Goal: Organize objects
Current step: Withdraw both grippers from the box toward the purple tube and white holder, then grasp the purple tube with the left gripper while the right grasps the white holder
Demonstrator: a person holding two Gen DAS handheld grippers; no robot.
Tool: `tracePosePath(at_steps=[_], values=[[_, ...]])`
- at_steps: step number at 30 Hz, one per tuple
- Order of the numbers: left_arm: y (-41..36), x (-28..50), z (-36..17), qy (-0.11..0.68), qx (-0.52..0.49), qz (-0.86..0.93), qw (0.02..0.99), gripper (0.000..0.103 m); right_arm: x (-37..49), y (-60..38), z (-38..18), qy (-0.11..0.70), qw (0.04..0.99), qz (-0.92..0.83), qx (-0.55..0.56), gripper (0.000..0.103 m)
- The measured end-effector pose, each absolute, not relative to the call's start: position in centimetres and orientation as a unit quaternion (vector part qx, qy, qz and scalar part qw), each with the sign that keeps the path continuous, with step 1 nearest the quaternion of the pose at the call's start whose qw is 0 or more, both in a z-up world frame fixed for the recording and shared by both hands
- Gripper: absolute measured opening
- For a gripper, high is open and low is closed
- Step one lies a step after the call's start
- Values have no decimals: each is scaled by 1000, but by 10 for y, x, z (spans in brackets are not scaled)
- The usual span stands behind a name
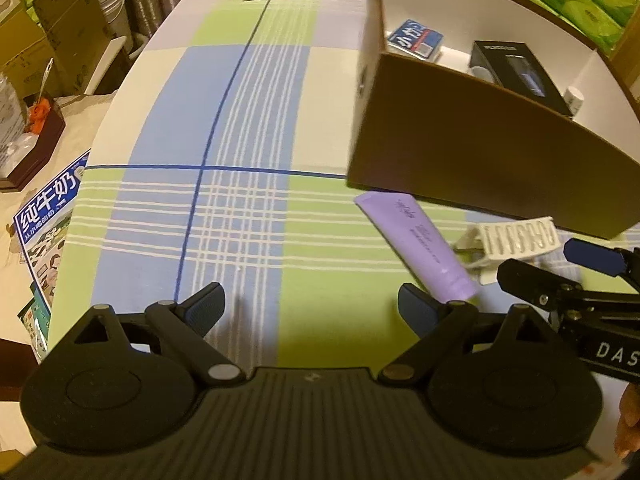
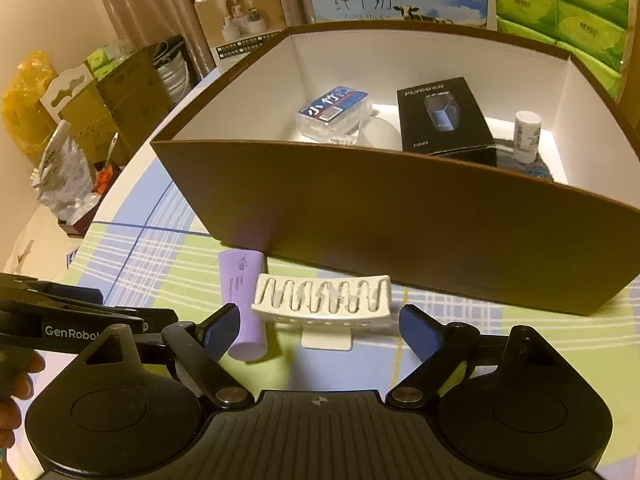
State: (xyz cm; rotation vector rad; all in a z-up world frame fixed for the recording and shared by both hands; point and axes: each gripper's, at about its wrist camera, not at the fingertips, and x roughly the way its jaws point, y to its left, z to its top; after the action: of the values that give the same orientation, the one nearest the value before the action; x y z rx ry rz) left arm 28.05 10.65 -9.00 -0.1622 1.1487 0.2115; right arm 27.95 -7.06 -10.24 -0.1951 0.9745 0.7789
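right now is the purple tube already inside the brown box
No, the purple tube lies on the checked tablecloth outside the brown box, beside the white slotted holder.

Matt brown cardboard box (image 2: pixel 400 216); woven checked tablecloth (image 1: pixel 240 200); smooth lilac tube (image 2: pixel 242 304) (plastic, seemingly).

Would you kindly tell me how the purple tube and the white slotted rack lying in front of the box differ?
The purple tube is smooth, round and solid; the white slotted rack is flat-topped with open wavy slots. The tube points lengthwise toward the brown box; the rack lies crosswise, parallel to the box's front wall. Both rest on the checked tablecloth, outside the box, side by side.
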Motion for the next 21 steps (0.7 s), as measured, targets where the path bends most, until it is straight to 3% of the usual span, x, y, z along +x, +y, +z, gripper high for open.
tracePosePath(at_steps=[21], values=[[112, 290, -94, 539, -83, 114, 830, 91, 282, -59, -111, 433, 816, 366, -113, 82]])
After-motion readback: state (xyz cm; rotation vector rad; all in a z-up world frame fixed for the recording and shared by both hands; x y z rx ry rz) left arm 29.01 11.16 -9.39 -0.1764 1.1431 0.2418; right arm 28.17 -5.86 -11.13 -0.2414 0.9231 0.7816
